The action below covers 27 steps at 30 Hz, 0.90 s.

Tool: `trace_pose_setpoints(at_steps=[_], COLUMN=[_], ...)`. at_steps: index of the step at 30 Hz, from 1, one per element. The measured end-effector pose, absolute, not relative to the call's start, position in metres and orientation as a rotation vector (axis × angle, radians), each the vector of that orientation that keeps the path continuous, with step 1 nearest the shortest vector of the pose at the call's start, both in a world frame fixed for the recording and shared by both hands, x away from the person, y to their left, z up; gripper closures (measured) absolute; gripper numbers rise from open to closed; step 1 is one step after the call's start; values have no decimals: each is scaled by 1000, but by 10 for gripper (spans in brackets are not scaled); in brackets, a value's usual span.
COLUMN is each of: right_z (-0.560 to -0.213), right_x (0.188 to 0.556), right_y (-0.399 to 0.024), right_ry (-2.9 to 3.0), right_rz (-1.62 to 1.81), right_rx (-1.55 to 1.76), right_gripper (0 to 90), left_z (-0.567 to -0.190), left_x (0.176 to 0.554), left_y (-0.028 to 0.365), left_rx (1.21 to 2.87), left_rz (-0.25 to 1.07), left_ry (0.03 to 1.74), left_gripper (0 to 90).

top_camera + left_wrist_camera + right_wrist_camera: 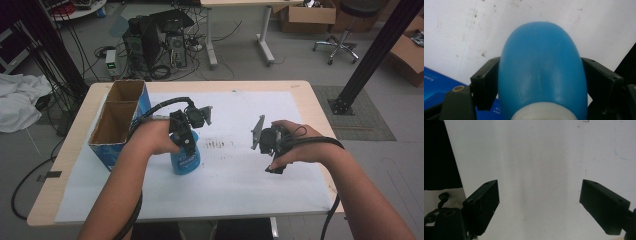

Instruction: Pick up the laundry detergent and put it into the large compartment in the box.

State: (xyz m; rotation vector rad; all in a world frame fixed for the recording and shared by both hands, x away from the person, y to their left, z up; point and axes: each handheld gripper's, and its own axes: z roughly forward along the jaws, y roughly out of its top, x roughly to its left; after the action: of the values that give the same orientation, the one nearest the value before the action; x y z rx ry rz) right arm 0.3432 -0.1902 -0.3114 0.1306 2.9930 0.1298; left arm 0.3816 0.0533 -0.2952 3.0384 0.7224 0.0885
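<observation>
Bottle (184, 159), blue and rounded, stands upright on the white sheet (235, 180) that covers the surface (65, 165), left of the middle and just beside the cardboard box (118, 120) that sits along the left edge. The left gripper (186, 142) comes down on it from above, and its fingers (485, 83) are clamped on the bottle's blue body, one against each flank; in the left gripper view the pads meet the plastic on both sides, with a pale collar at the bottom of that picture. The box is open at the top, split into two compartments, with a blue printed outer wall facing the bottle.

The right gripper (272, 150) is held over the sheet toward the right edge, well apart from the bottle. Its fingers (484, 202) stand wide apart with nothing between them, pointing down at bare white sheet. A few dark smudges (217, 144) mark the sheet between the two grippers.
</observation>
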Motion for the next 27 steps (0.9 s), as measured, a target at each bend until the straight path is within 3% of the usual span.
trace_pose_setpoints(at_steps=[11, 17, 27], right_z=[-312, -312, -314], right_x=[344, 344, 344], right_y=[-190, -190, -192], right_ry=[2993, 2990, 2991], right_rz=[139, 141, 141], right_rx=[130, 136, 143], right_gripper=[164, 164, 165], left_z=[-295, -296, -296], left_x=[381, 381, 382], left_y=[54, 55, 56], left_rx=[3043, 3056, 3027], left_rz=[90, 100, 93], left_ry=[732, 738, 765], left_gripper=[260, 362, 383])
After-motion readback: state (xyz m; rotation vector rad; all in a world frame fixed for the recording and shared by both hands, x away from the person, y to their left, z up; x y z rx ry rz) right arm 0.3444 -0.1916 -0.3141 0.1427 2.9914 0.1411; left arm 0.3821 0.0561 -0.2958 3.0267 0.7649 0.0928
